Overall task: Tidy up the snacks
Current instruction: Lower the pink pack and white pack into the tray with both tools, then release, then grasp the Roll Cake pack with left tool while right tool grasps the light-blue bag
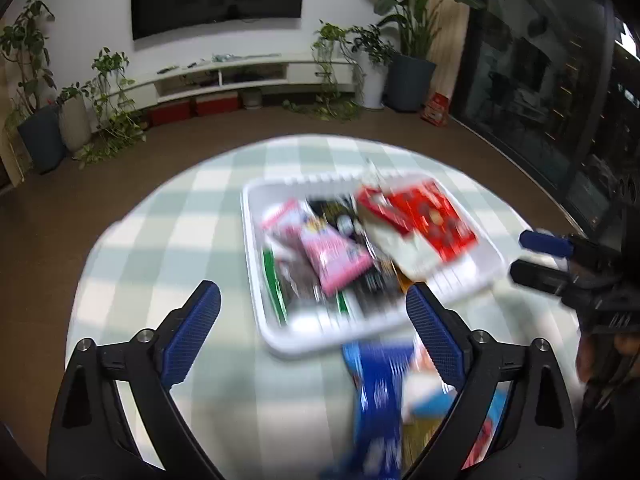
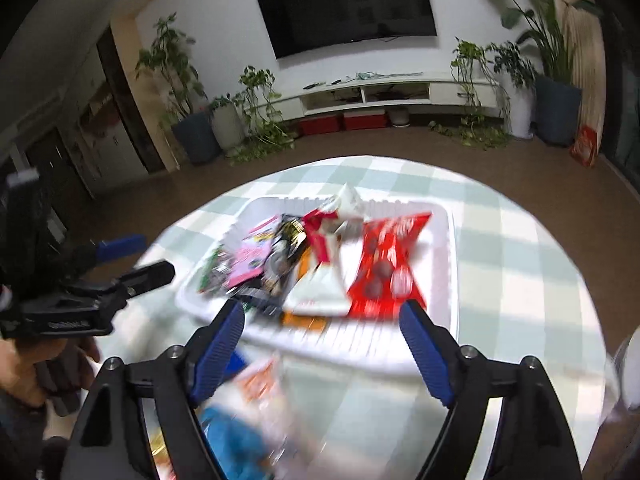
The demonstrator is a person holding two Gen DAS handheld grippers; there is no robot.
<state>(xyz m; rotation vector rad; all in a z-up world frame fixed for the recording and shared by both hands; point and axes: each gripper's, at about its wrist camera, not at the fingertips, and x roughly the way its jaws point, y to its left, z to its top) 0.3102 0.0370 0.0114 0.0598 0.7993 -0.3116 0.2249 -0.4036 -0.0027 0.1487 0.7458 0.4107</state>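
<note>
A white basket (image 1: 250,224) (image 2: 450,264) sits on the checked table, packed with snack packs: a red one (image 1: 432,216) (image 2: 384,264), a pink one (image 1: 336,256) (image 2: 248,260), and dark and white ones. My left gripper (image 1: 312,296) (image 2: 144,258) stands open, above and in front of the basket's near left corner, with nothing gripped. My right gripper (image 2: 322,312) (image 1: 528,258) is open too, at the basket's near right side. A blue packet (image 1: 380,400) (image 2: 236,440) and an orange-white packet (image 2: 260,384) lie loose on the cloth in front of the basket. Both views are blurred.
The round table (image 1: 160,240) (image 2: 520,280) carries a green-white checked cloth. A hand (image 2: 24,368) holds the left gripper's handle. A pale object (image 2: 632,368) shows at the table's right edge. Beyond are brown floor, potted plants, a low white cabinet and a wall screen.
</note>
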